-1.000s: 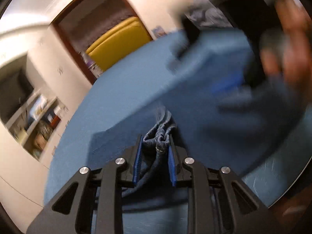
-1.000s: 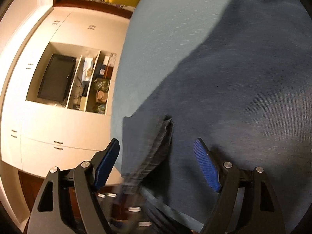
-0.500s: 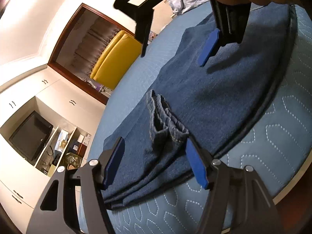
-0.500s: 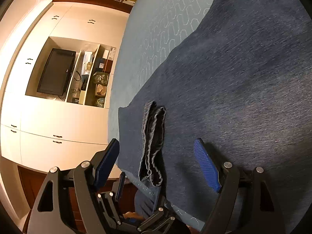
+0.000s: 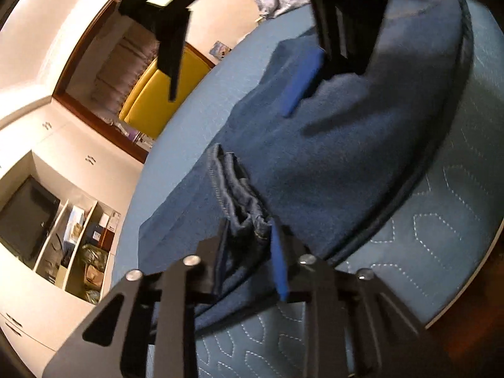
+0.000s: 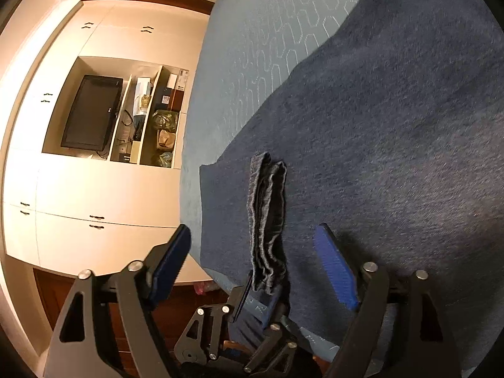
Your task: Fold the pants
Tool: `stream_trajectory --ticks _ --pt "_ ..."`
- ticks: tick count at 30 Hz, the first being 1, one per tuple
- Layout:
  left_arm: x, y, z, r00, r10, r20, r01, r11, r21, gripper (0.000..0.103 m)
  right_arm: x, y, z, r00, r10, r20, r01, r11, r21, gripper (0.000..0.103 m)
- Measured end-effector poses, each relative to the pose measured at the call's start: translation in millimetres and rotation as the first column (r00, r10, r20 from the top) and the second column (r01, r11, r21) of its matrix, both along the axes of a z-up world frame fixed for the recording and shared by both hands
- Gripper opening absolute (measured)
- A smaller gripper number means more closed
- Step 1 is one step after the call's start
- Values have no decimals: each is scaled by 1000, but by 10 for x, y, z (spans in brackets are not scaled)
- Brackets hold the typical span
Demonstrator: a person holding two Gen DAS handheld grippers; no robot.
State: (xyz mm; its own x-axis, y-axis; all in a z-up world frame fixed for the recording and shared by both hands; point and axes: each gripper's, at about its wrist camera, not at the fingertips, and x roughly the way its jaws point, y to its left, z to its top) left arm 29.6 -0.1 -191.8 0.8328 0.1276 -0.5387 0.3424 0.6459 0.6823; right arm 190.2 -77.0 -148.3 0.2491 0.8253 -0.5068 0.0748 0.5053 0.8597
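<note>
Dark blue pants (image 5: pixel 330 163) lie spread flat on a light blue quilted bed (image 5: pixel 441 236). A bunched hem (image 5: pixel 239 201) stands up from their near edge. My left gripper (image 5: pixel 249 245) is shut on that bunched hem at the bed's edge. It also shows in the right wrist view (image 6: pixel 258 296), pinching the hem (image 6: pixel 267 214). My right gripper (image 6: pixel 252 252) is open and empty, hovering above the pants (image 6: pixel 393 126) with the hem between its fingers. It appears at the top of the left wrist view (image 5: pixel 239 72).
White cupboards with a recess holding a TV (image 6: pixel 91 113) and cluttered shelves (image 6: pixel 157 119) stand beyond the bed's left edge. A yellow chair (image 5: pixel 163 94) sits in a doorway. Bare quilt (image 6: pixel 267 47) lies left of the pants.
My left gripper was shut on the hem a second ago, opened half a second ago, and has now shut on it again. The right gripper stayed open above the pants.
</note>
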Motion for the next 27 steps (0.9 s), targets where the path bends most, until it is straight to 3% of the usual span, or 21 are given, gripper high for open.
stream_trajectory --ticks 4,8,13,17,19,21,23,24,27 --pt "-8 207 344 999 18 33 -15 994 -113 18 24 77 -47 999 14 -49 -11 999 53 84" --pt "53 388 620 998 35 54 -25 983 -180 18 76 329 -113 994 60 -96 -49 993 104 84" --pt "100 519 785 997 45 58 -31 974 -223 18 119 694 -187 983 112 -145 -94 987 126 84" --pt "87 575 828 997 47 66 -31 971 -236 18 192 851 -150 987 98 -125 -86 992 95 84" --pt "63 571 812 997 36 65 -20 971 -238 18 289 844 -118 993 72 -89 -66 995 69 61" --pt "34 527 749 997 25 72 -8 974 -226 22 377 865 -81 996 75 -53 -76 997 -16 15" --pt "-36 486 662 992 9 123 19 974 -225 48 402 900 -50 995 100 -15 -101 992 -77 13" --pt "-53 488 624 989 17 147 15 977 -213 71 396 903 -46 994 107 -12 -108 990 -86 13" --pt "-167 423 447 984 1 179 28 987 -156 74 356 895 -9 994 111 -10 -111 991 -69 12"
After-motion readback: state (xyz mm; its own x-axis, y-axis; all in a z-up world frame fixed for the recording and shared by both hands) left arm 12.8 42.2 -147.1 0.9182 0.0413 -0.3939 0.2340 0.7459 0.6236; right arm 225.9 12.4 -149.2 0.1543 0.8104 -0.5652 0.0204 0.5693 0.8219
